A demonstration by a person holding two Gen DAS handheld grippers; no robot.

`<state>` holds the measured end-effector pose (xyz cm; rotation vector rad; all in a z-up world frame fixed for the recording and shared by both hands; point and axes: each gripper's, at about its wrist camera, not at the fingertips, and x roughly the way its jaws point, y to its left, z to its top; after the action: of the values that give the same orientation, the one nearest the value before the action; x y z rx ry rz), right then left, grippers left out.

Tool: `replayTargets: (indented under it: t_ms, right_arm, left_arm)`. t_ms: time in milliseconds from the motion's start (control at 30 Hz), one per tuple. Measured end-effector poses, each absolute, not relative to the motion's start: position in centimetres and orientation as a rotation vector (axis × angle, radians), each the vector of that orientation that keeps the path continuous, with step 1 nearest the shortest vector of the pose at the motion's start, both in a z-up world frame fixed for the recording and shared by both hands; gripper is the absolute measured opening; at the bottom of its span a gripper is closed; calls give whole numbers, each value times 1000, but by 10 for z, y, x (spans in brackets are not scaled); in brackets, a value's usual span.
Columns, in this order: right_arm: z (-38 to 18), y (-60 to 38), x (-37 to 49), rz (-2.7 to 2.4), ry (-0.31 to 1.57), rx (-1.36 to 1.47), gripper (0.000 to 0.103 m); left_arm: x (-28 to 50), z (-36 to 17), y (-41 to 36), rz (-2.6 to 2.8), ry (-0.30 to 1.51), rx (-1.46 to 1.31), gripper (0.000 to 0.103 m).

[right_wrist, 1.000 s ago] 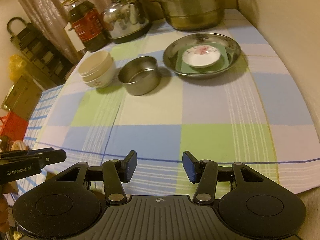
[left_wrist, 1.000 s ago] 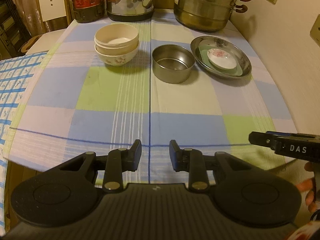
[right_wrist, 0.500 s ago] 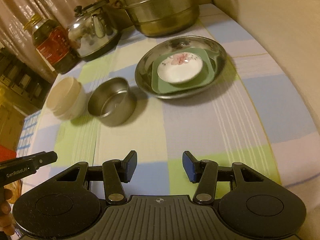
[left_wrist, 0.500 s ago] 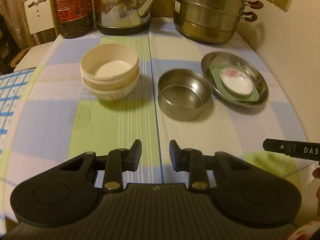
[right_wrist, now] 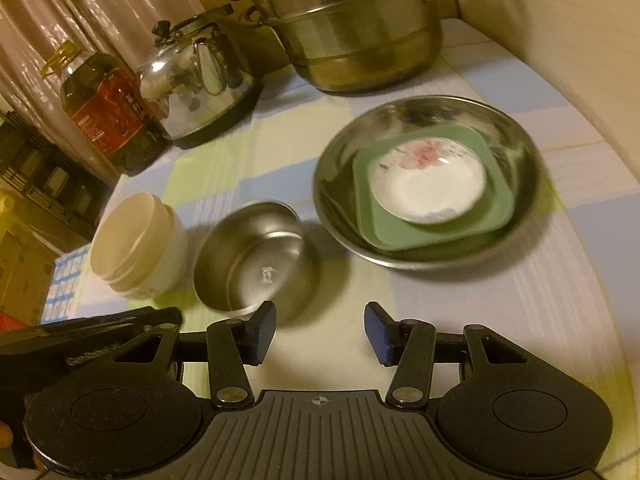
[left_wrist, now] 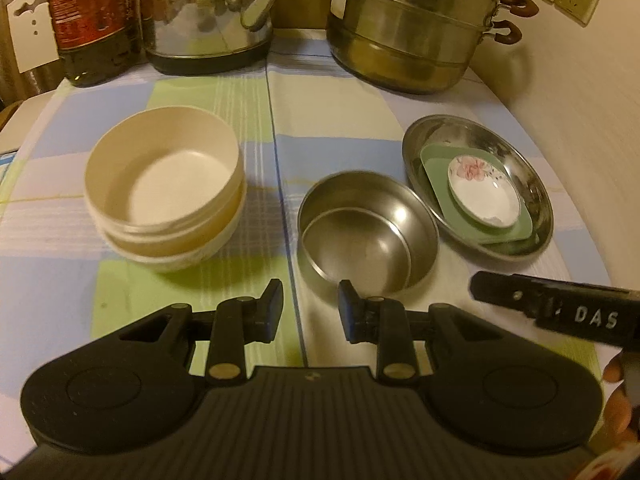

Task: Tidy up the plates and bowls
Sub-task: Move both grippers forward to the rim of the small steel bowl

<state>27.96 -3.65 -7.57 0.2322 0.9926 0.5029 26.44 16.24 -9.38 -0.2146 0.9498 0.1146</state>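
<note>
Bowls and plates lay ahead of both our grippers on the checked cloth (left_wrist: 352, 120). Our left gripper (left_wrist: 309, 310) hung with its jaws apart on nothing, the steel bowl (left_wrist: 366, 232) just beyond its right finger and the stacked cream bowls (left_wrist: 164, 192) ahead to its left. Our right gripper (right_wrist: 319, 332) stood spread wider, also empty. Ahead to its right we saw the steel plate (right_wrist: 516, 152) holding a green square plate (right_wrist: 496, 208) and a flowered saucer (right_wrist: 428, 184).
</note>
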Motion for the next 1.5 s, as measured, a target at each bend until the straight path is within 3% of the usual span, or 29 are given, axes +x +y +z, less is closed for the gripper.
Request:
replayTargets:
  t_ms: [133,600,1100,1300,1500]
  right_arm:
    - [-82,-20,290,503,980,228,49]
    - [-104,9,318,488,990,169,12]
    - [-98,3,299,639,1028,-55,11]
    - [-100,-6,301,595,1048,4,11]
    - [-103,-3,305,542,1069,66,11]
  left_arm:
    - [282,-100,166,113,960,-209,26]
    - [303,-114,171,99,999,-185,26]
    - [286,-115,162,11,1027,-174,26]
    - [287,-124,159,14,1050,-184,25]
    - [292,-125,161,18,1036,-182,15]
